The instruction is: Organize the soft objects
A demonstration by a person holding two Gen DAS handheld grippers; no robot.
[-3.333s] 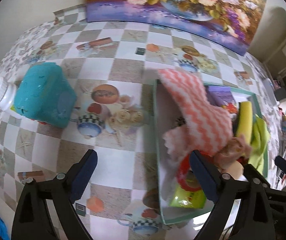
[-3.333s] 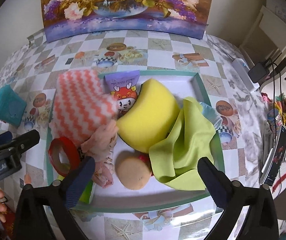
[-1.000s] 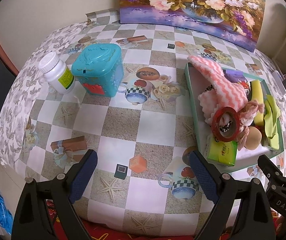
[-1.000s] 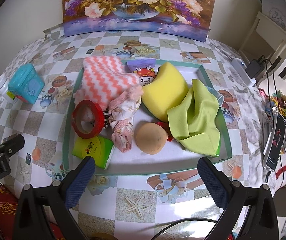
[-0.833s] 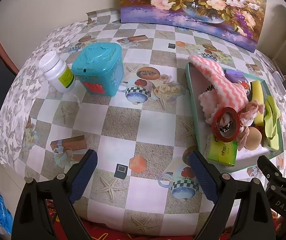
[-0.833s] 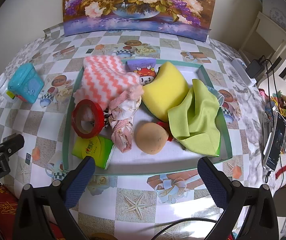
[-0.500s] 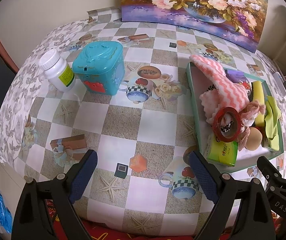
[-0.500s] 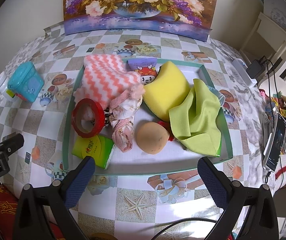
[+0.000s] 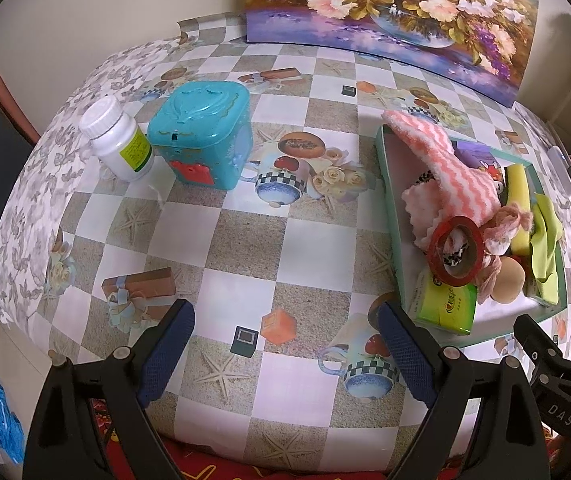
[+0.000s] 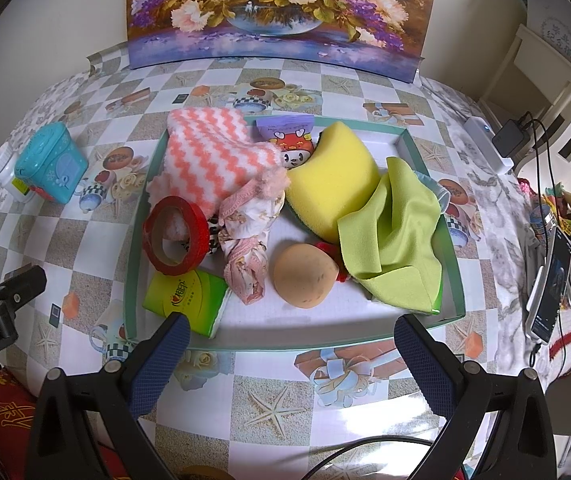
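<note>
A green-rimmed tray [image 10: 431,168] on the patterned table holds a pink-and-white zigzag cloth [image 10: 209,156], a yellow sponge [image 10: 333,180], a lime green cloth [image 10: 397,236], a pink floral cloth [image 10: 245,236], a tan round puff [image 10: 303,276], a red tape roll [image 10: 175,236], a green tissue pack [image 10: 185,296] and a purple pouch [image 10: 285,132]. The tray also shows in the left wrist view [image 9: 391,216]. My right gripper [image 10: 291,356] is open and empty, in front of the tray's near edge. My left gripper [image 9: 285,348] is open and empty over the table's front, left of the tray.
A teal plastic box [image 9: 201,132] and a white pill bottle [image 9: 119,140] stand on the table's left side. A flower painting [image 10: 277,12] leans on the back wall. A phone [image 10: 551,284], chargers and cables lie at the right edge.
Both grippers have pulled back and up from the tray since 3.3 s ago. In the last second they barely move. Both stay open.
</note>
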